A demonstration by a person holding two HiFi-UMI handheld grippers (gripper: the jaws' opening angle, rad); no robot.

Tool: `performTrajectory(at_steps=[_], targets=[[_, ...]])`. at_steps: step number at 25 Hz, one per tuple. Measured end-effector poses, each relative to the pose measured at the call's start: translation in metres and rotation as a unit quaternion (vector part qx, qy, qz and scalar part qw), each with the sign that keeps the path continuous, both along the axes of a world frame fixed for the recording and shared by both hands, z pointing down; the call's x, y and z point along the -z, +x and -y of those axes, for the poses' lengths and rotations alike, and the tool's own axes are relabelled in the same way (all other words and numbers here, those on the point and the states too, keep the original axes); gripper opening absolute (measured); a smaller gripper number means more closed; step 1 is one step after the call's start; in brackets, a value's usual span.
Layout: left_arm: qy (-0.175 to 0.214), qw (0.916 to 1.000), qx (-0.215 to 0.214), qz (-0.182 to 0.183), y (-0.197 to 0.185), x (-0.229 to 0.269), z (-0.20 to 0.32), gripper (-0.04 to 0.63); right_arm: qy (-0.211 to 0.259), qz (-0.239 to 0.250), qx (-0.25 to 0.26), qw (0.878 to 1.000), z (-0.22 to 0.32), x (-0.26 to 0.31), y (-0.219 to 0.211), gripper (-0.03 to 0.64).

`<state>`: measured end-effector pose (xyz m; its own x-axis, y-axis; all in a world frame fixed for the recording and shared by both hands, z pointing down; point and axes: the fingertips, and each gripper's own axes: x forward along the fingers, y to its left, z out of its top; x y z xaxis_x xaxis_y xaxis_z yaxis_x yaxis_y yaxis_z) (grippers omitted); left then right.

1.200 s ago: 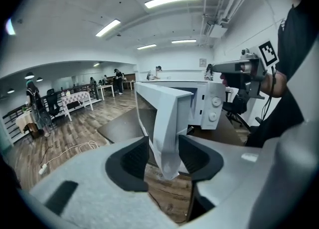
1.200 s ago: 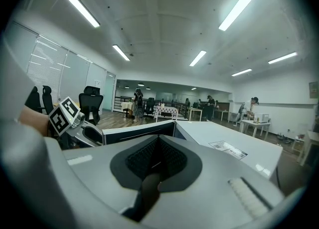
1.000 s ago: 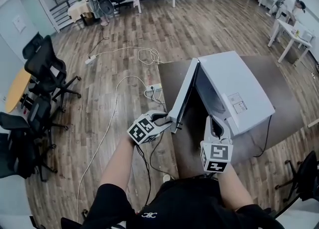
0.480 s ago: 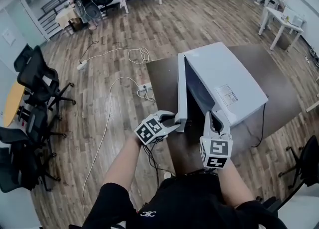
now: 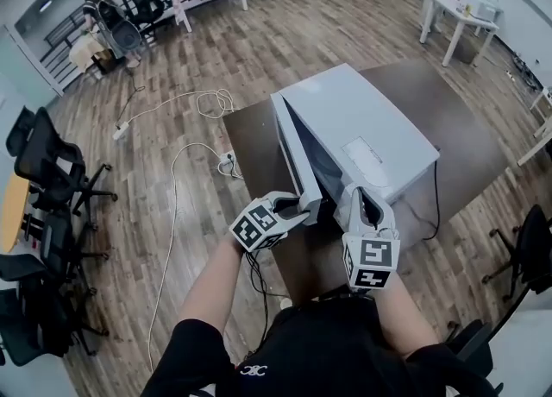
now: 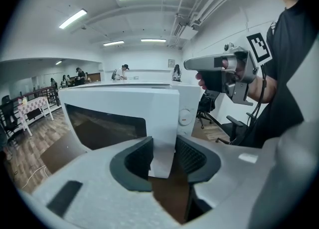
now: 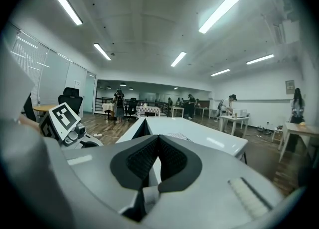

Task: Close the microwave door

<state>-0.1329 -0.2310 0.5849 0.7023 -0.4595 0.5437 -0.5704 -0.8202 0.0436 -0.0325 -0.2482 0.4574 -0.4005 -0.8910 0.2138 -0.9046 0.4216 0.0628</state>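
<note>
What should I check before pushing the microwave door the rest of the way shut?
1. Door closed: not ok. The microwave door stands ajar.
2. Left gripper on the door: ok. The door's free edge stands between its closing jaws, though one pad is not yet touching.
3. Right gripper out of the door's path: cannot tell. It hangs close by the microwave's front corner.
4. Right gripper empty: ok. Its jaws are together on nothing.
5. Microwave seated on the table: ok.
</note>
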Motion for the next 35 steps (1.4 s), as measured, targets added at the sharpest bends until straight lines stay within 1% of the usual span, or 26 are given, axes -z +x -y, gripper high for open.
performTrajectory(at_steps=[7,14,21,25,35], targets=[[0.001,0.9998,-0.003,-0.022,0.036,0.002,0.015,0.147,0.0,0.005,-0.031,1.0,0.005,-0.004,0.04,0.009],[-0.003,0.9997,-0.009,-0.022,0.057,0.001,0.027,0.14,0.0,0.009,-0.052,0.999,0.005,0.0,0.065,0.009],[-0.011,0.9994,-0.024,-0.023,0.065,-0.001,0.03,0.14,-0.012,0.017,-0.07,0.997,0.008,-0.009,0.084,0.009],[-0.012,0.9994,-0.021,-0.026,0.07,0.0,0.033,0.14,-0.012,0.018,-0.071,0.997,0.009,-0.007,0.087,0.009],[-0.015,0.9991,-0.03,-0.028,0.072,0.0,0.035,0.141,-0.016,0.02,-0.074,0.997,0.012,-0.01,0.091,0.009]])
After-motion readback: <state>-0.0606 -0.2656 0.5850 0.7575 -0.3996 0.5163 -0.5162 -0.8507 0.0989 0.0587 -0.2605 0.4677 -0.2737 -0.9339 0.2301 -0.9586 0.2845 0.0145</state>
